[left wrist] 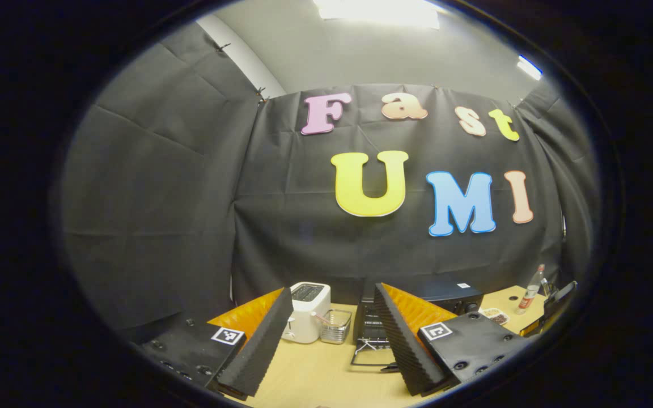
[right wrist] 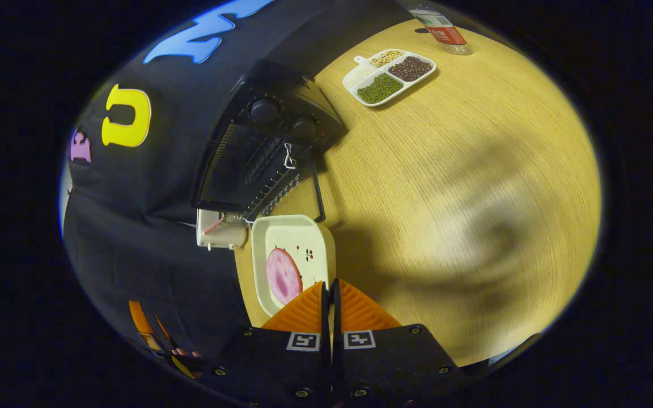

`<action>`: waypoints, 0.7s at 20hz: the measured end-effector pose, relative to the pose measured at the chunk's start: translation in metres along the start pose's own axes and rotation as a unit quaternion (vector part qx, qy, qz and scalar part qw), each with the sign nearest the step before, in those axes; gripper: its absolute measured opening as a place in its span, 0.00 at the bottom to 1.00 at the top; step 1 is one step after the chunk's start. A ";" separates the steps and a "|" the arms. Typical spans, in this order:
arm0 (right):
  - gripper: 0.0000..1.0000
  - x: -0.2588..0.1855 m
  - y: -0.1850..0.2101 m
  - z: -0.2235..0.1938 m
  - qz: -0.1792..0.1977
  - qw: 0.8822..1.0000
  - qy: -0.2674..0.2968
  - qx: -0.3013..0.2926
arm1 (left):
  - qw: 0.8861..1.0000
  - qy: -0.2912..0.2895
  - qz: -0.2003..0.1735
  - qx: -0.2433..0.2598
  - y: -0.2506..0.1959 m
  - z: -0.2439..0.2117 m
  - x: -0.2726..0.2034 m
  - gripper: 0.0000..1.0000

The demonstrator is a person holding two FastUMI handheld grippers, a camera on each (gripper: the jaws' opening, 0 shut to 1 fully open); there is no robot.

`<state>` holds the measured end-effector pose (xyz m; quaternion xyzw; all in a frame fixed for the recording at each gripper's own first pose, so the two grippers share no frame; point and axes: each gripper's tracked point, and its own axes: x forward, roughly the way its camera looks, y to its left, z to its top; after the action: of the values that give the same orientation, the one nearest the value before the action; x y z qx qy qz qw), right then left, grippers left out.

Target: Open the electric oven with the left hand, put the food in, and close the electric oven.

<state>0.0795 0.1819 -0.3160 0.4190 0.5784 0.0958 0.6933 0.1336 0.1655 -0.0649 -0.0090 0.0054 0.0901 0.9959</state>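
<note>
The oven [right wrist: 264,153] is open, door dropped flat toward the table [right wrist: 462,187], so the first step looks done. The food is not in yet: the slice of ham [right wrist: 283,276] sits on the plate [right wrist: 295,238], and the plate hangs just in front of the lowered door, near side, at the right gripper [right wrist: 329,294]. That gripper is clenched, its fingers pressed close with only a thin line between them, and they appear to pinch the plate's near rim; the contact itself is hidden, so that grip is a judgement.

Over in the left gripper view, the left gripper [left wrist: 332,340] is released, fingers spread wide and holding nothing, hovering above the table on the near side of the oven. Between and beyond its fingers stand the white toaster [left wrist: 309,311] on the left, a small wire basket [left wrist: 336,327] beside it, and the oven rack and open door just right of that. Far right on the table are a divided tray of beans [right wrist: 390,75] and a bottle [right wrist: 442,31].

Left to do: slide the plate in, let go, and shut the door.
</note>
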 end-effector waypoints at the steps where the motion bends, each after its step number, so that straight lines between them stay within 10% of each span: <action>1: 0.01 0.005 0.006 0.002 0.002 1.000 -0.006 0.010 | 1.000 -0.001 0.002 0.000 0.004 -0.001 0.003 1.00; 14: 0.01 0.069 0.078 0.048 0.042 0.985 -0.098 0.139 | 1.000 0.014 0.017 0.001 0.042 -0.020 0.035 1.00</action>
<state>0.1708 0.2519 -0.3127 0.5426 0.4970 0.0022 0.6772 0.1605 0.2132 -0.0863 -0.0091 0.0198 0.1065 0.9941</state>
